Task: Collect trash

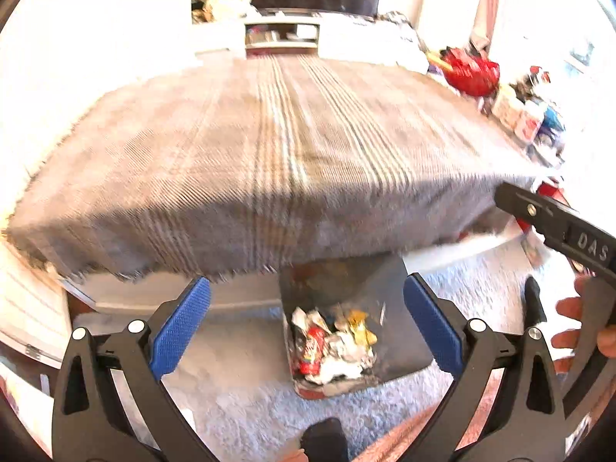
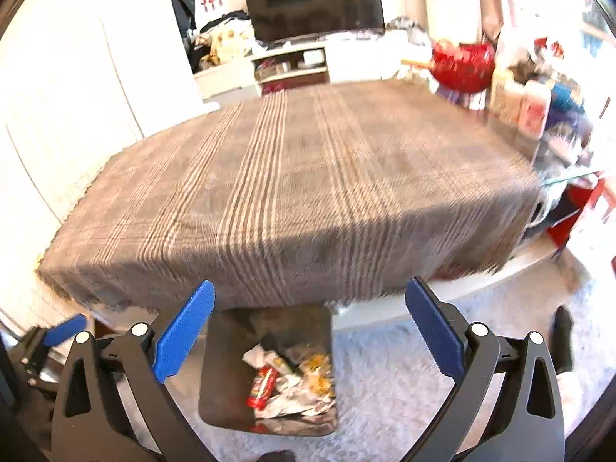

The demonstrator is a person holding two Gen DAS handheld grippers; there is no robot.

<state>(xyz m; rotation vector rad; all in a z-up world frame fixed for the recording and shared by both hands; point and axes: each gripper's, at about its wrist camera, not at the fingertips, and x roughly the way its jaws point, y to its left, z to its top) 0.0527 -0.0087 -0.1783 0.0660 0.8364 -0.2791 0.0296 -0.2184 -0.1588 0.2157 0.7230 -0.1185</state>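
- We saw the trash lying in a heap inside the dark bin: crumpled silvery and white wrappers, a red packet and some yellow scraps.
- The bin stood on the pale carpet, just in front of the table's near edge and partly under the overhang of the cloth.
- Our left gripper hung above the bin with its blue pads spread wide; nothing was between them, and the bin showed in the gap.
- Our right gripper was likewise spread wide and empty, looking down on the same bin from slightly to one side.
- In the left wrist view, the black body of the right gripper crossed the right edge of the picture, with a hand wrapped around its handle.
- In the right wrist view, one blue pad of the left gripper peeked in at the lower left.
- Beyond the bin, the brown striped tablecloth covered the table, its fringe hanging over the front.
- At the table's far right corner sat a red bowl beside a cluster of bottles and packages, too blurred for us to name.
- Farther back, a dark television stood on a white cabinet.
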